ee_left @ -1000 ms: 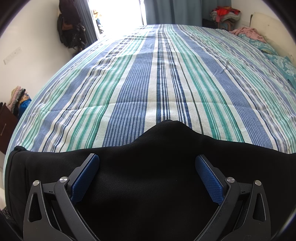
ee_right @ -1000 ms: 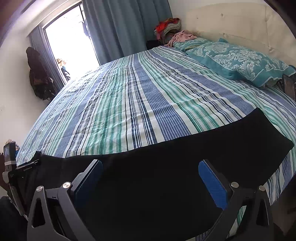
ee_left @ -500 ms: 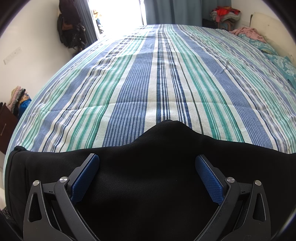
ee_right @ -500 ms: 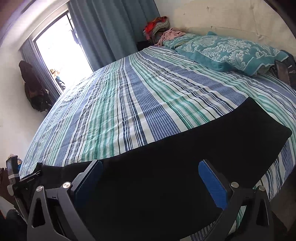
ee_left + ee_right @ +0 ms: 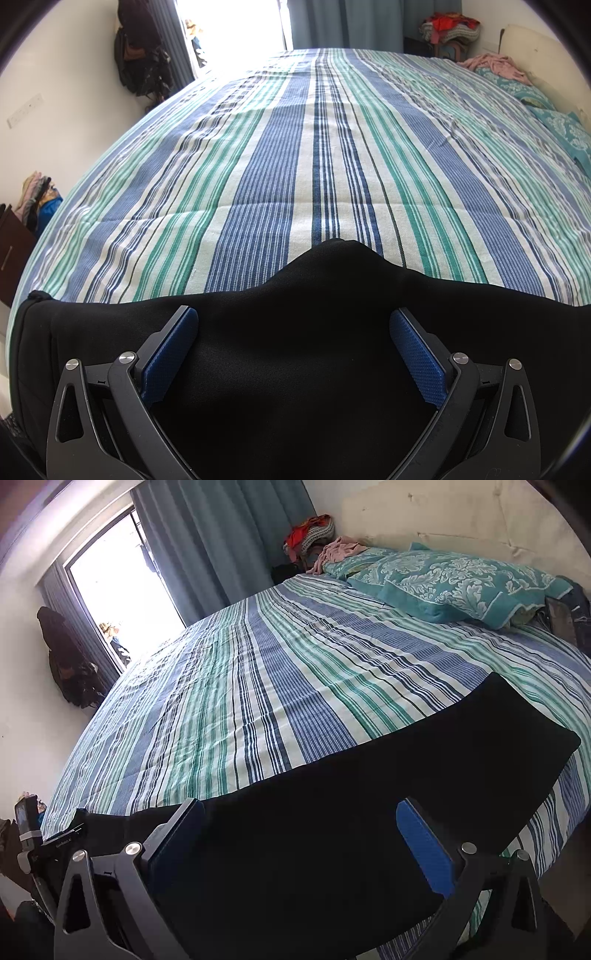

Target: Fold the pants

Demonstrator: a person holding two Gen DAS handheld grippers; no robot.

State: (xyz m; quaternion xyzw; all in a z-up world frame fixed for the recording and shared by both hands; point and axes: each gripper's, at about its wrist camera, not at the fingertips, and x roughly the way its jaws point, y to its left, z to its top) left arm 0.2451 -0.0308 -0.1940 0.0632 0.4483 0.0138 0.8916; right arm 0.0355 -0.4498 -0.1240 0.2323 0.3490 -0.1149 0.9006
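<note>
Black pants point(image 5: 295, 332) lie flat along the near edge of the striped bed point(image 5: 314, 166). In the left wrist view a rounded bulge of fabric points away from me. My left gripper point(image 5: 293, 328) is open, its blue pads point(image 5: 168, 350) spread wide just above the pants. In the right wrist view the pants point(image 5: 406, 775) stretch right to a leg end near the bed's right side. My right gripper point(image 5: 299, 823) is open above the pants. The left gripper shows at the far left of the right wrist view point(image 5: 48, 845).
Teal patterned pillows point(image 5: 461, 583) lie at the head of the bed by the cream headboard point(image 5: 443, 520). A clothes pile point(image 5: 314, 535) sits in the far corner. A bright window point(image 5: 118, 602) and dark hanging clothes point(image 5: 62, 657) are on the left wall.
The right wrist view has swung and tilted, with the pillows and headboard now higher and the window larger. The left gripper has not moved. Both grippers stay open.
</note>
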